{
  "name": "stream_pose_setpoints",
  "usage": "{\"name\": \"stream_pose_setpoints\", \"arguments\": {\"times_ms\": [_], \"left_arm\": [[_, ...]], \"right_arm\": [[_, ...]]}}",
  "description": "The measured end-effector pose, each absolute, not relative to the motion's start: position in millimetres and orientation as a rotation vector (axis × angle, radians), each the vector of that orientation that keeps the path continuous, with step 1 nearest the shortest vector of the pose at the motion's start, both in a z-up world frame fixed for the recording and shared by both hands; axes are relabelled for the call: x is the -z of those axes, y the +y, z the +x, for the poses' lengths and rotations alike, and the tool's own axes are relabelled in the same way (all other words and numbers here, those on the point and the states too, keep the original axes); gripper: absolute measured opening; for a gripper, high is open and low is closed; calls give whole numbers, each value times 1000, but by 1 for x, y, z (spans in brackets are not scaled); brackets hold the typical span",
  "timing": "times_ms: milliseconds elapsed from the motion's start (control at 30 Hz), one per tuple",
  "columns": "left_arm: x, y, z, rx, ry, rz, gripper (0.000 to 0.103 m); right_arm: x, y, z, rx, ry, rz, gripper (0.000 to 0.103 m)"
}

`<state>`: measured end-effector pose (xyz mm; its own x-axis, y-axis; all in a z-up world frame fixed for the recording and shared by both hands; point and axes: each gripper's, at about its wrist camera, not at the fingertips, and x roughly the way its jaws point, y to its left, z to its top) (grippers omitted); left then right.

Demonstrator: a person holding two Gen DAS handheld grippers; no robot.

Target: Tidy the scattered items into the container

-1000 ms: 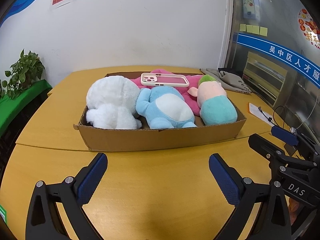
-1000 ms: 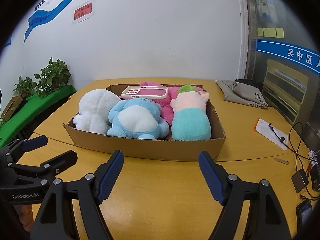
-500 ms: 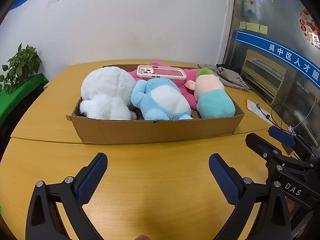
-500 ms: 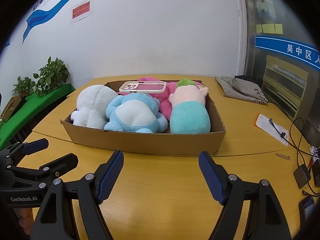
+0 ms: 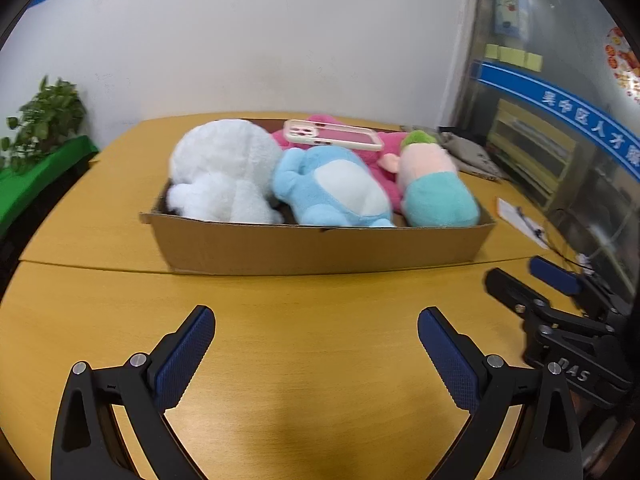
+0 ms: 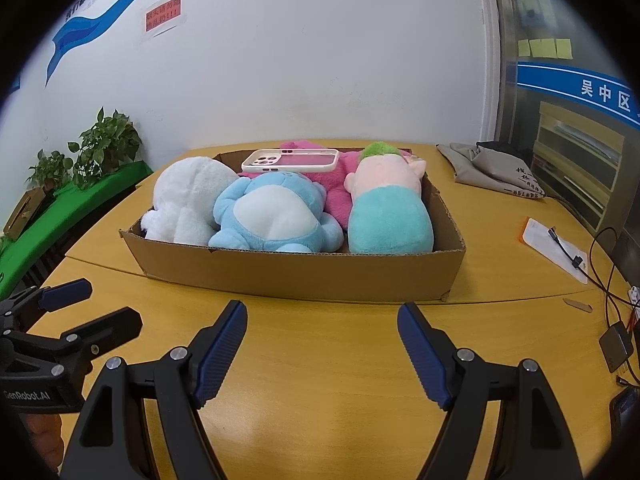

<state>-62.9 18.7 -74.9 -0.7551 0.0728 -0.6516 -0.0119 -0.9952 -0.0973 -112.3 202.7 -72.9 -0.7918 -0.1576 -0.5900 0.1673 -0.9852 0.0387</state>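
Observation:
A shallow cardboard box (image 5: 320,248) (image 6: 300,276) stands on the yellow table. In it lie a white plush (image 5: 224,172) (image 6: 188,200), a blue plush (image 5: 332,192) (image 6: 276,212), a pink plush (image 5: 384,176) (image 6: 336,196) and a teal-and-peach plush with green hair (image 5: 432,188) (image 6: 388,212). A pink phone case (image 5: 332,140) (image 6: 292,160) rests on top at the back. My left gripper (image 5: 316,344) and my right gripper (image 6: 322,344) are both open and empty, over the bare table in front of the box.
A grey cloth bag (image 6: 496,168) lies at the back right. A paper with a cable (image 6: 560,248) and small devices (image 6: 616,348) sit at the right edge. Green plants (image 6: 104,144) stand left of the table.
Both grippers have dropped lower and come a little nearer the box front. They stay open. The things in the box have not moved.

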Motion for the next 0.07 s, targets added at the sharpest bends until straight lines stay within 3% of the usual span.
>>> {"name": "stream_pose_setpoints", "arguments": {"times_ms": [67], "left_arm": [[78, 22, -65, -2899, -110, -1091, 103]], "right_arm": [[74, 206, -112, 2825, 21, 938, 78]]}}
